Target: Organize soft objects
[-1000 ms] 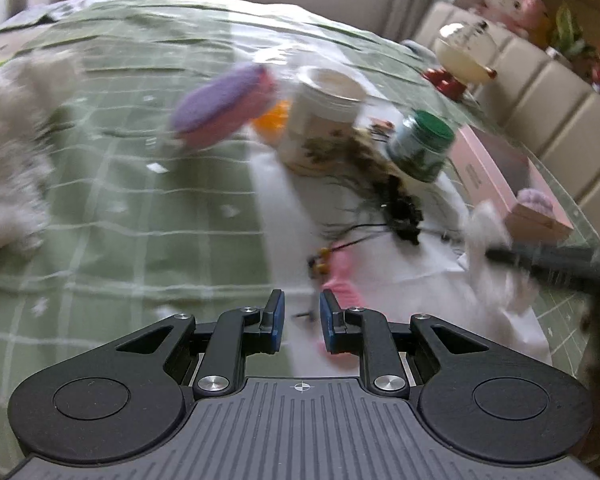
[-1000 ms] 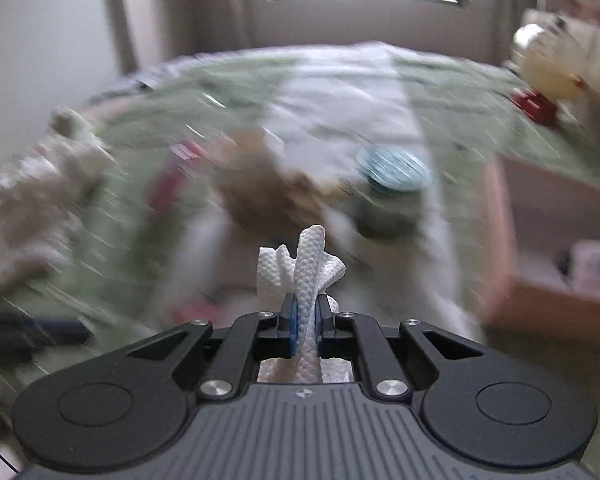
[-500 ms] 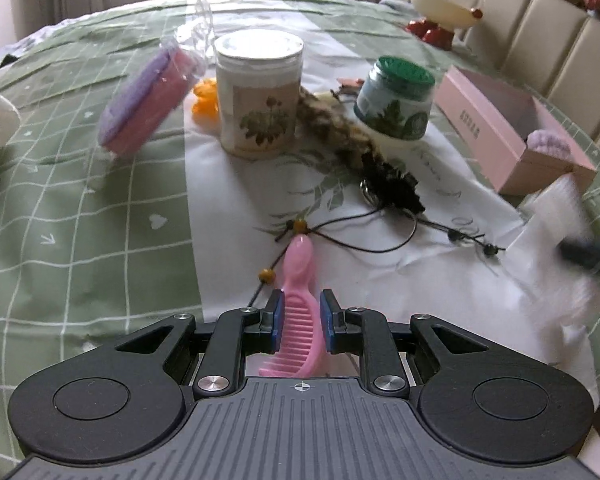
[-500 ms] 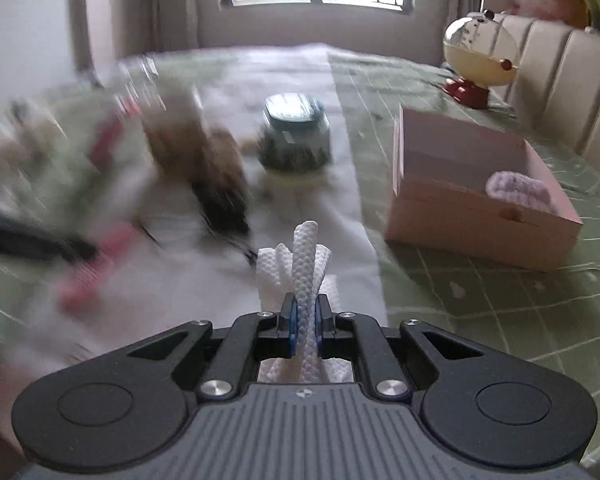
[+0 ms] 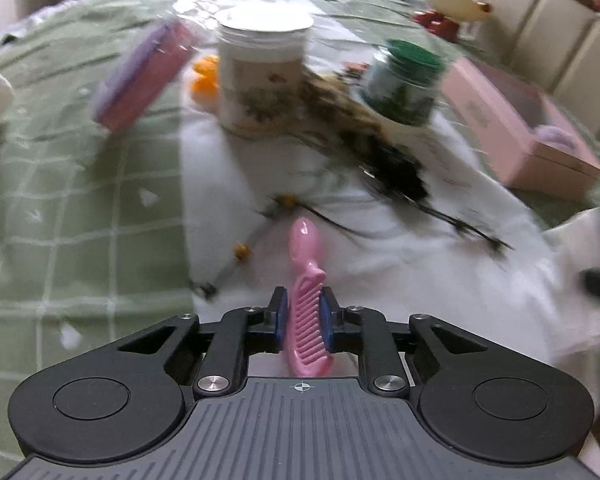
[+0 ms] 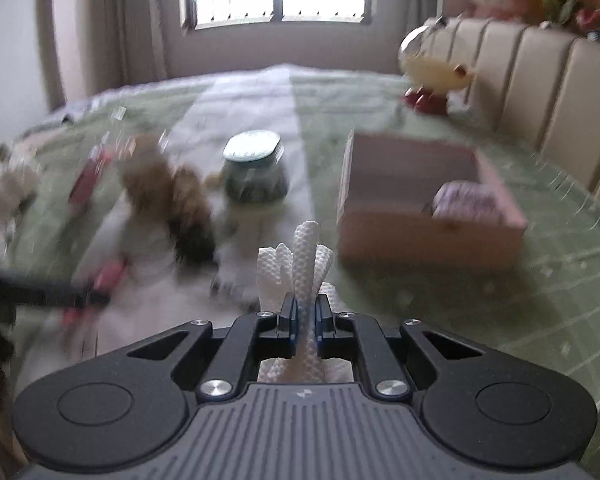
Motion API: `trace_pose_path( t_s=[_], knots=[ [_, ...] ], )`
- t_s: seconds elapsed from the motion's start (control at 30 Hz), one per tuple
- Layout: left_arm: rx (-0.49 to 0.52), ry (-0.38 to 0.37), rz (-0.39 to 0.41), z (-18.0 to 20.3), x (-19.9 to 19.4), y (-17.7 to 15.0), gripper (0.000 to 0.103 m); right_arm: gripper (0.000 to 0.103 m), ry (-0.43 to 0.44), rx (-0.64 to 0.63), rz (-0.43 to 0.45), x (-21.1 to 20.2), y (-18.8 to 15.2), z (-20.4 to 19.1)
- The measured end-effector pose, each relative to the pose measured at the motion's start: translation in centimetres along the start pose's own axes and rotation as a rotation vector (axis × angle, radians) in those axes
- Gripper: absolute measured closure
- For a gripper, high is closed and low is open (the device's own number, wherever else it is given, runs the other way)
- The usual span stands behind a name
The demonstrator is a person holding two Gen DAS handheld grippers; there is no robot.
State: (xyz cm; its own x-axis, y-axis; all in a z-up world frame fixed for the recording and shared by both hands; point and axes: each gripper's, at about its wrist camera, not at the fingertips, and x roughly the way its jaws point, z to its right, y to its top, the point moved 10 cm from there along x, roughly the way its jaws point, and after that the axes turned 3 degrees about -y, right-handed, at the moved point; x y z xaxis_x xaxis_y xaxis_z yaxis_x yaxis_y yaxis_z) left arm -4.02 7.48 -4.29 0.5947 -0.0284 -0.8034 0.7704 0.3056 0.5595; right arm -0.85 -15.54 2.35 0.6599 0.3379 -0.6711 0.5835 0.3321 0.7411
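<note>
Meanwhile the left gripper (image 5: 303, 316) has its blue-padded fingers (image 5: 281, 312) clamped on a pink plastic comb (image 5: 306, 308), whose handle juts forward beyond the tips — ahead of it stand a white-lidded floral jar (image 5: 265, 72) and a green-lidded glass jar (image 5: 404, 80). The right gripper (image 6: 305, 318) pinches a white knitted cloth bundle (image 6: 304, 264) between its fingers; ahead and to the right of its tips sits an open pink cardboard box (image 6: 428, 236) holding a lilac woolly item (image 6: 466, 202), on the green checked tablecloth (image 6: 560, 272).
</note>
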Motion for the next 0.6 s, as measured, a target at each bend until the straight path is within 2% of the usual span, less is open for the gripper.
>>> trace_pose_path(
  t_s=[0.13,0.23,0.33,0.4,0.47,0.6],
  knots=[
    [0.023,-0.036,-0.034,1.3,-1.3,-2.5,0.084,0.094,0.025,-0.076,-0.052,1.1,-2.5,-3.0],
    [0.034,-0.035,-0.048,1.8,-1.8,-3.5,0.084,0.093,0.033,-0.132,-0.081,2.0,-3.4,-4.8],
    [0.034,-0.034,-0.052,1.9,-1.9,-3.7,0.084,0.077,0.045,-0.166,-0.079,1.8,-3.3,-5.9],
    [0.028,-0.034,-0.054,2.0,-1.8,-3.6,0.084,0.058,0.063,-0.161,-0.044,1.0,-2.7,-6.1],
    [0.025,-0.035,-0.056,2.0,-1.7,-3.5,0.084,0.048,0.075,-0.143,-0.012,0.3,-1.9,-5.9],
    [0.019,-0.038,-0.054,1.9,-1.7,-3.6,0.084,0.042,0.097,-0.088,-0.015,0.2,-1.1,-5.0]
  ],
)
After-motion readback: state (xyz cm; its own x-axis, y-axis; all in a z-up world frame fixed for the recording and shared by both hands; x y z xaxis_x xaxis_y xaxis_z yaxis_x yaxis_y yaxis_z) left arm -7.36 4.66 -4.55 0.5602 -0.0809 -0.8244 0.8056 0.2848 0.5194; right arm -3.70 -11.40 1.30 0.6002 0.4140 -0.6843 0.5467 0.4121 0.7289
